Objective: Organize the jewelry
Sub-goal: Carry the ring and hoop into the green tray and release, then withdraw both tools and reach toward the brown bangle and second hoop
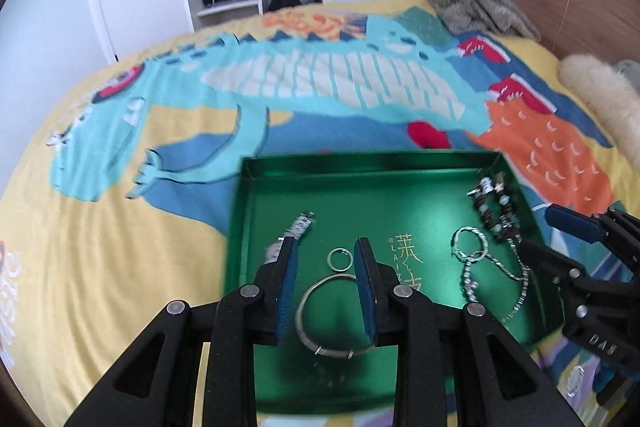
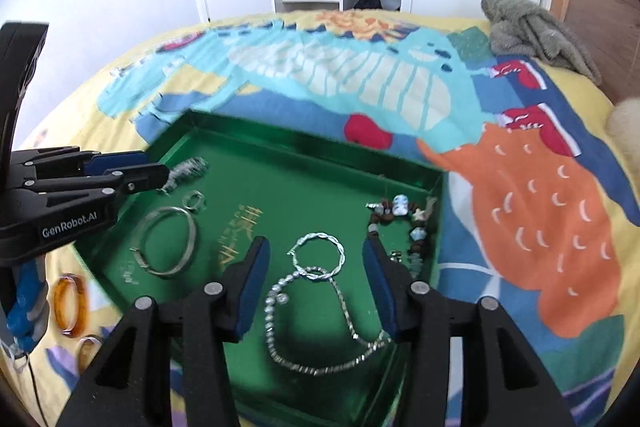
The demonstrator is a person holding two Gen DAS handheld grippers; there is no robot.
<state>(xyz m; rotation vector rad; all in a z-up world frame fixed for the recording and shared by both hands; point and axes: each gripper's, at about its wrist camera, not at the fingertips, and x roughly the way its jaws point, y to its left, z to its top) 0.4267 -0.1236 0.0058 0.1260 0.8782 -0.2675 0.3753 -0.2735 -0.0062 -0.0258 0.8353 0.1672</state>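
A bed [image 2: 520, 211] with a yellow cartoon-dinosaur cover [image 1: 280, 83] is carrying everything. A green tray [image 2: 304, 151] is lying directly on it toward six o'clock in both wrist views. In the right wrist view, an amber bangle [image 2: 70, 305] and a smaller amber ring [image 2: 89, 347] are resting on the cover beside the tray's eight o'clock corner. A grey-green crumpled towel [image 1: 476, 5] is sitting at one o'clock near the headboard, and something cream and fluffy [image 1: 600, 99] is lying at three o'clock.
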